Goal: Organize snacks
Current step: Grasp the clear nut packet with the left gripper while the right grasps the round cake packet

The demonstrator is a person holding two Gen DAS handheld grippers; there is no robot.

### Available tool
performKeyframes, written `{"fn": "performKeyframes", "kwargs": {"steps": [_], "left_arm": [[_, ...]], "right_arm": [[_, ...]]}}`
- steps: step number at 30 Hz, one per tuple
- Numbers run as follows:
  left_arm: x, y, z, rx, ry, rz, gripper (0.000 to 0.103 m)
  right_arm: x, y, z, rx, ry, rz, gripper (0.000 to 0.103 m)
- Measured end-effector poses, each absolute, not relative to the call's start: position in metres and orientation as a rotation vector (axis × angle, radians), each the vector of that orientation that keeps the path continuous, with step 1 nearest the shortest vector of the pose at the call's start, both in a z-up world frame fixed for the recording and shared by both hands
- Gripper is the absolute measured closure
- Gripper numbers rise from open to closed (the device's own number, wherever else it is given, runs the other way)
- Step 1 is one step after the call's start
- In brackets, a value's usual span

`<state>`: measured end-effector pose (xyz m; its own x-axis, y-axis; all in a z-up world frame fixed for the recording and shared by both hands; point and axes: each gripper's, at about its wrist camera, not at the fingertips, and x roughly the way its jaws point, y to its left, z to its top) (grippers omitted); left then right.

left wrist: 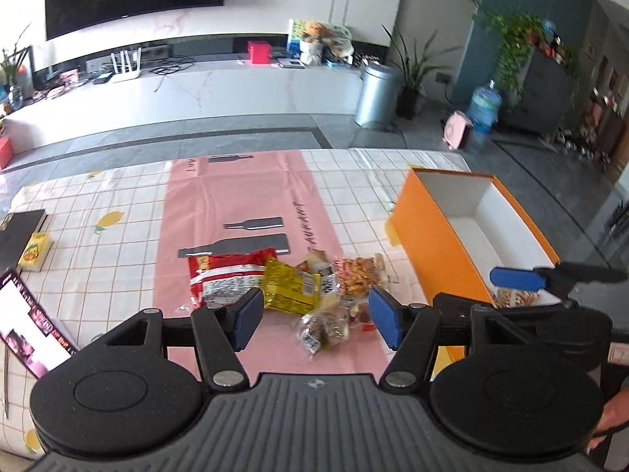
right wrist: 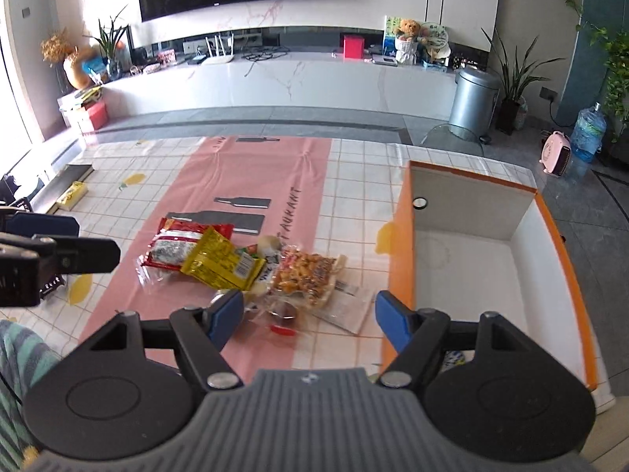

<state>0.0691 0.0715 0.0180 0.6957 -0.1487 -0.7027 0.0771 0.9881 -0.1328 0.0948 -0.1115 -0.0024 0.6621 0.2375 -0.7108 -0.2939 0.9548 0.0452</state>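
The left gripper (left wrist: 316, 314), black with blue pads, hangs above the table with its jaws wide apart and nothing between them; below and ahead of it lies a heap of snack packets on a pink plastic runner (left wrist: 240, 204) printed with dark bottle shapes. The runner lies over a white grid-patterned tablecloth with lemon prints (left wrist: 102, 216). The heap comprises a red and white foil packet (left wrist: 226, 277) at its left, a yellow foil packet (left wrist: 291, 285) overlapping the red one's right edge, a clear packet of orange-brown mixed snacks (left wrist: 357, 275) to the right, and a small clear wrapped sweet (left wrist: 320, 332) nearest the camera; all touch or overlap. The right gripper (right wrist: 306, 314), of the same make, is likewise spread wide and holds nothing, poised over the near right part of the heap, above a flat transparent sachet (right wrist: 346, 306). To the right of the heap stands an orange cardboard box with a white interior (right wrist: 405, 244), open at the top and well clear of the packets. In the left wrist view a patterned packet shows inside the box at its near corner, partly hidden by the right gripper's finger. A yellow carton (left wrist: 34, 251) lies near the table's left edge, beside a dark flat object.
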Motion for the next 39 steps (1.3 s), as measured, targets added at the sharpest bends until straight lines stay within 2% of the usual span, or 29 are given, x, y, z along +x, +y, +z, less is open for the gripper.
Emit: {"fn": "performKeyframes", "kwargs": {"steps": [3, 12, 17, 39], "left_arm": [[0.068, 0.087, 0.013, -0.124, 0.778, -0.107, 0.033], [0.071, 0.089, -0.012, -0.099, 0.751, -0.17, 0.034], [0.081, 0.084, -0.041, -0.167, 0.789, -0.175, 0.04], [0.13, 0.08, -0.115, -0.343, 0.963, -0.135, 0.041]], "right_arm": [[0.086, -0.101, -0.009, -0.033, 0.754, 0.301, 0.034], [0.087, -0.074, -0.04, -0.053, 0.668, 0.242, 0.053], [0.092, -0.08, -0.062, -0.03, 0.673, 0.239, 0.063], [0.154, -0.093, -0.134, 0.059, 0.819, 0.258, 0.063]]}}
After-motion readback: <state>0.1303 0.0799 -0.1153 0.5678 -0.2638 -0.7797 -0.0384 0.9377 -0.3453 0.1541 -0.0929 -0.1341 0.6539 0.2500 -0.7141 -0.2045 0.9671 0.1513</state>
